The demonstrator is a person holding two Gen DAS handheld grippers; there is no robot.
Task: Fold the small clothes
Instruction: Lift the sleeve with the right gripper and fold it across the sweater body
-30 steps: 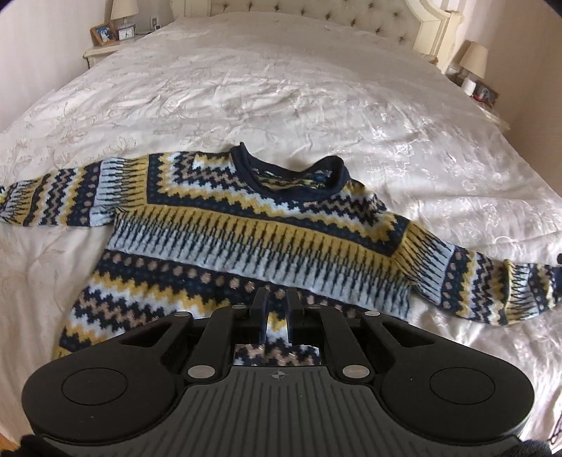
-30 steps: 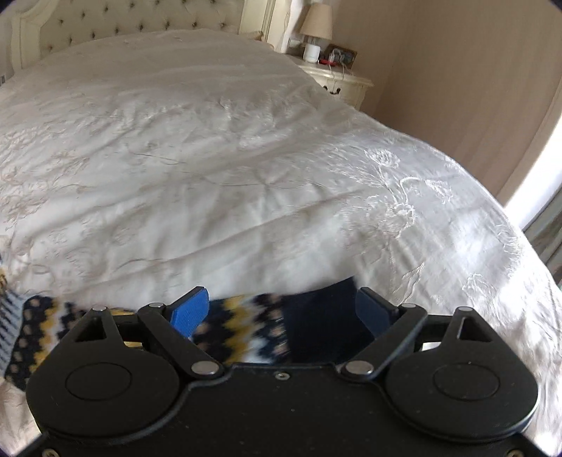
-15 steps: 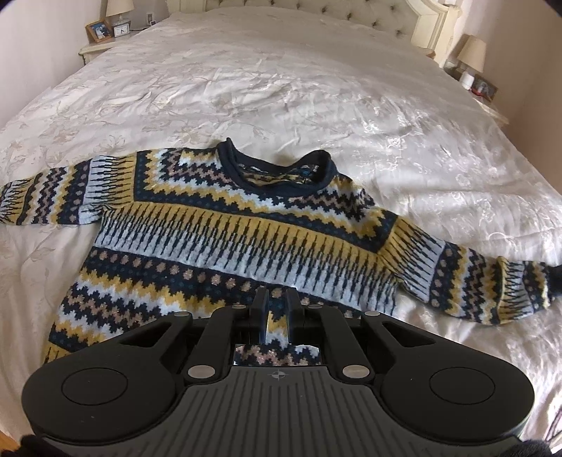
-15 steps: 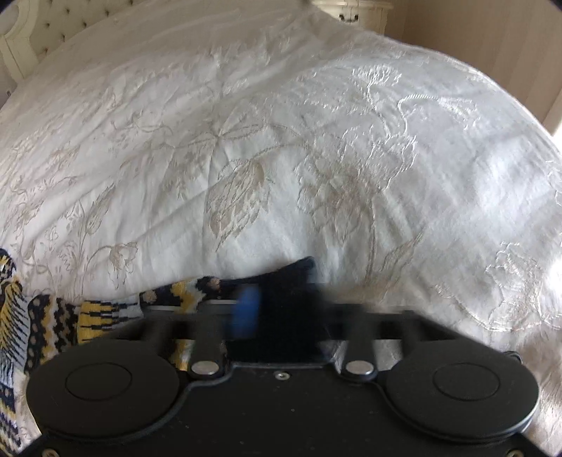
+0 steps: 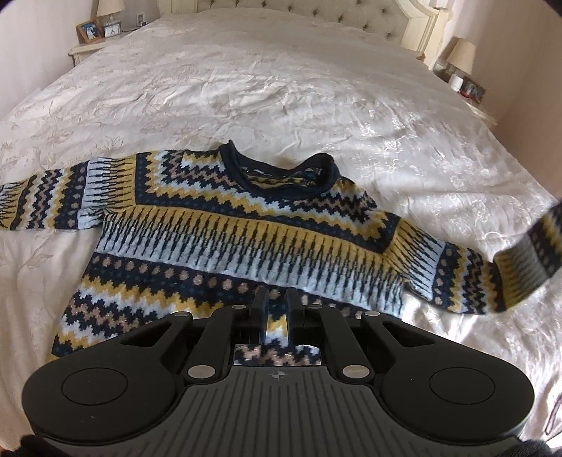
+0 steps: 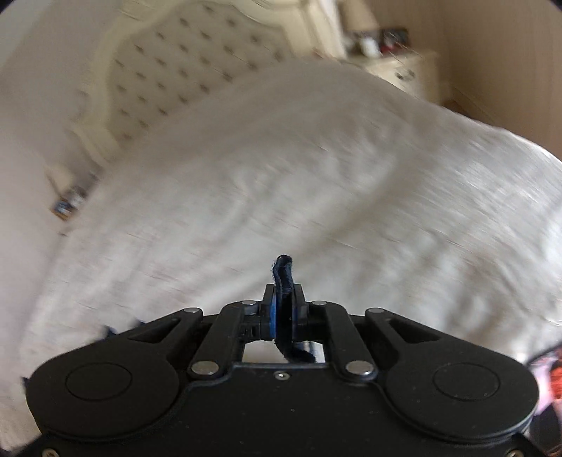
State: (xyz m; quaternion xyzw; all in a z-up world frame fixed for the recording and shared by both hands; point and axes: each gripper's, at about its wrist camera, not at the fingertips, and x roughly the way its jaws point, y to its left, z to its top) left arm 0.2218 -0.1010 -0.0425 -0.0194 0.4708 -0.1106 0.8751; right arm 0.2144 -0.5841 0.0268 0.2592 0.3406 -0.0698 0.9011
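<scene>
Right now the sweater (image 5: pixel 242 242) lies face-up on the white bedspread (image 5: pixel 281 88), neck toward the headboard (image 5: pixel 316 21), body flat w/ its hem end under the left claw (image 5: pixel 276 309). That claw's two fingers stand nearly together w/ a narrow gap, hovering over the lower middle of the sweater; nothing visible is caught between them (whether the tips touch the knit I can't tell from the left wrist view). The sleeve on the left side of the view (image 5: pixel 42 197) is stretched out flat on the bedspread. The other sleeve (image 5: pixel 520 267) is lifted off the bed at its cuff end, rising toward the right edge of the view & blurred. In the right wrist view the right claw (image 6: pixel 283 309) is pressed together on a strip of dark navy knit (image 6: pixel 283 270), which sticks up past the blue pads (image 6: pixel 272 314) & curls out below them, apparently the cuff. Bkgd there is heavily blurred: bedspread, tufted headboard, a nightstand (image 6: pixel 404 70) at the far corner. In the left wrist view a lamp (image 5: pixel 460 56) sits on the stand by the headboard at right, & a picture frame (image 5: pixel 89 31) plus a small clock (image 5: pixel 112 30) at left.
</scene>
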